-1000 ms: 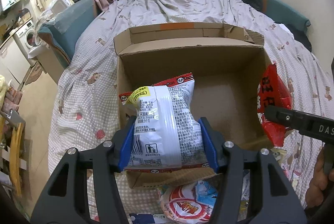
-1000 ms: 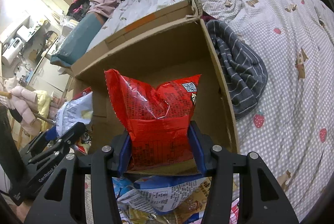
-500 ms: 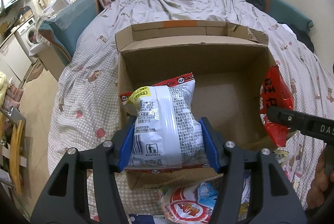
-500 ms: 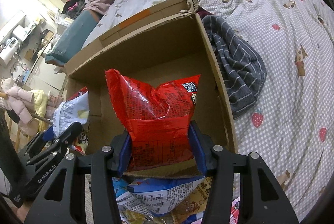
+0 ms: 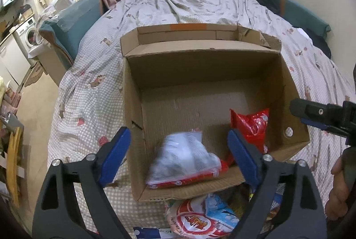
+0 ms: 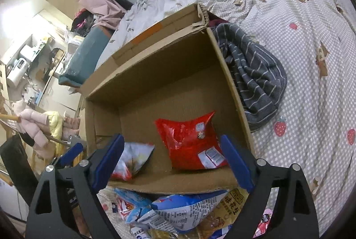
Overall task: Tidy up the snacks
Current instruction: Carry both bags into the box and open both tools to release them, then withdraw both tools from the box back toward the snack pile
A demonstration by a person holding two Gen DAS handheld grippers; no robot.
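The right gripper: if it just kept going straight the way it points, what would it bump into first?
Probably the red bag lying in the box, which sits between the open right gripper fingers; depth is hard to judge, so it might clear the box's near wall first.

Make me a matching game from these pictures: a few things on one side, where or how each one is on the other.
Things:
1. red bag
2. striped cloth
3. left hand-held gripper
4. blue bag

Places or states:
A. open, holding nothing
B. inside the box
C. on the bed outside the box's near wall
D. against the box's outer side wall

Pairs: 1-B, 2-D, 3-A, 4-C
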